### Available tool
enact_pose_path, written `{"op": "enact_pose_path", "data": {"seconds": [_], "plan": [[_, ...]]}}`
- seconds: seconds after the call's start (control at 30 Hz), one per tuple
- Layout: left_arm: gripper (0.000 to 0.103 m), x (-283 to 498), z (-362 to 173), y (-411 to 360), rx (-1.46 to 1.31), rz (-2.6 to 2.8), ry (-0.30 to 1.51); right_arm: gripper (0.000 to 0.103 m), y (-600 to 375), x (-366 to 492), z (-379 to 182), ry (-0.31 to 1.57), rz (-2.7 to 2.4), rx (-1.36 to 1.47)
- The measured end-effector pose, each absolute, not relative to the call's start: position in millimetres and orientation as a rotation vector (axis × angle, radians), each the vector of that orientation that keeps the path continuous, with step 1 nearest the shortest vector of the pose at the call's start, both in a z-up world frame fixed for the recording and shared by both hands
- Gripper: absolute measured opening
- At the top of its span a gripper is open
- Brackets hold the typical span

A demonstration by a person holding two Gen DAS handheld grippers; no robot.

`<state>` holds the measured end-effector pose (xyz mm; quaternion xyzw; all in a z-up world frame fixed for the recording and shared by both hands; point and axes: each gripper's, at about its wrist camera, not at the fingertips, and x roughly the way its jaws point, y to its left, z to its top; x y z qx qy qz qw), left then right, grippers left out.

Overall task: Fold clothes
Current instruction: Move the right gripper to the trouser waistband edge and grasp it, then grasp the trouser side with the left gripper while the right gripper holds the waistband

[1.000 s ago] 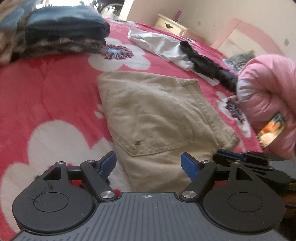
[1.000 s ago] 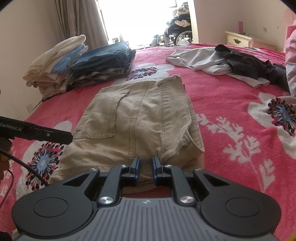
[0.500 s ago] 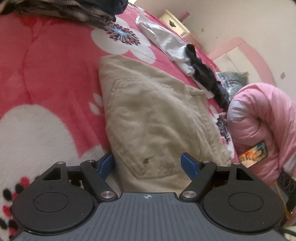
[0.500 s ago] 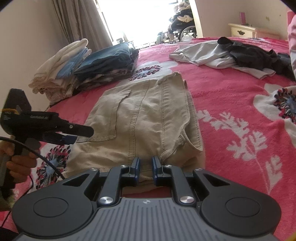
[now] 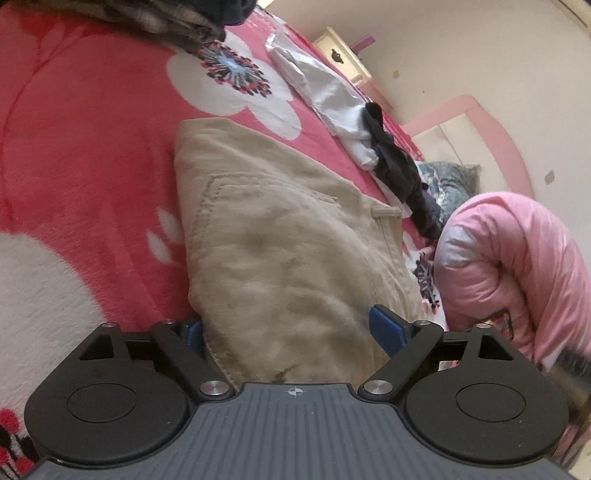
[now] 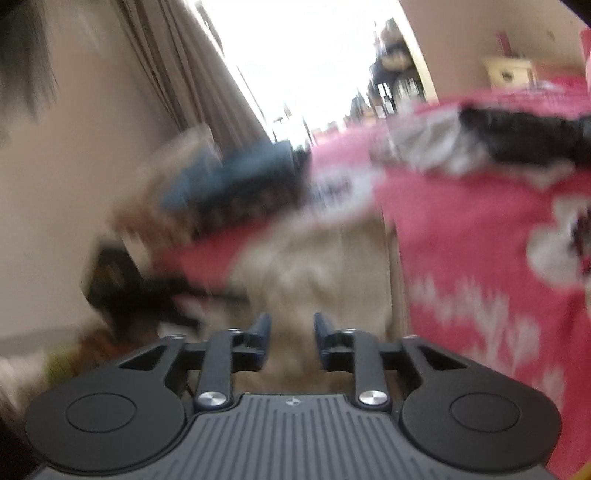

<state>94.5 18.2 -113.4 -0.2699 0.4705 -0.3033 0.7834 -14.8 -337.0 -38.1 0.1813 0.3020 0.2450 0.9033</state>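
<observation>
1 pair of folded beige cotton trousers is laid flat on the bed with the red fleece blanket printed with white flowers. 2 loose garments are seen beyond it, well apart from it: 1 crumpled light grey garment and 1 black garment lying partly on the grey one. 1 stack of folded dark clothes is cut off by the upper edge of the left wrist view. 1 rolled pink quilted duvet is placed just beside the trousers' right edge.

The left tongs are released; their jaws have just been opening wider. The near end of the trousers lies between them, with 1 blue pad at its left edge and 1 above its right part; no clamping is seen.

The right tongs are released; their jaws have just been opening, and a gap is visible between the pads above the trousers. This view is heavily blurred.

Bare blanket is left open to the left of the trousers.
</observation>
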Motion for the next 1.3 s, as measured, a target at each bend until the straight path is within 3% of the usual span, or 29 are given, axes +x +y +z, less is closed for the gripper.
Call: {"op": "enact_pose_path", "data": {"seconds": [0.1,0.17,0.33,0.37,0.53,0.83,1.23,1.3], "plan": [[0.084,90.6,-106.7,19.8,-0.584,-0.666,1.014,0.043,-361.4,9.5,-34.2,0.627,0.483,0.47],[0.084,89.6,-102.8,22.7,-0.616,-0.687,1.0,0.043,-372.7,35.5,-46.1,0.734,0.426,0.481],[0.084,96.3,-105.8,21.5,-0.65,-0.739,0.985,0.044,-408.5,79.7,-95.4,0.922,0.41,0.774],[0.084,97.9,-109.3,19.6,-0.648,-0.74,0.991,0.049,-412.3,84.6,-106.0,0.943,0.425,0.835],[0.085,103.2,-117.4,8.5,-0.616,-0.758,1.0,0.051,-412.2,111.1,-145.7,1.02,0.484,1.015],[0.085,100.8,-119.6,5.3,-0.589,-0.765,0.979,0.057,-394.4,157.7,-154.6,1.038,0.566,1.025],[0.085,101.7,-120.5,3.2,-0.576,-0.762,0.966,0.057,-402.6,104.8,-147.8,1.065,0.722,0.952],[0.085,102.0,-120.6,3.1,-0.575,-0.763,0.966,0.064,-401.0,109.6,-149.8,1.07,0.742,0.968]]}}
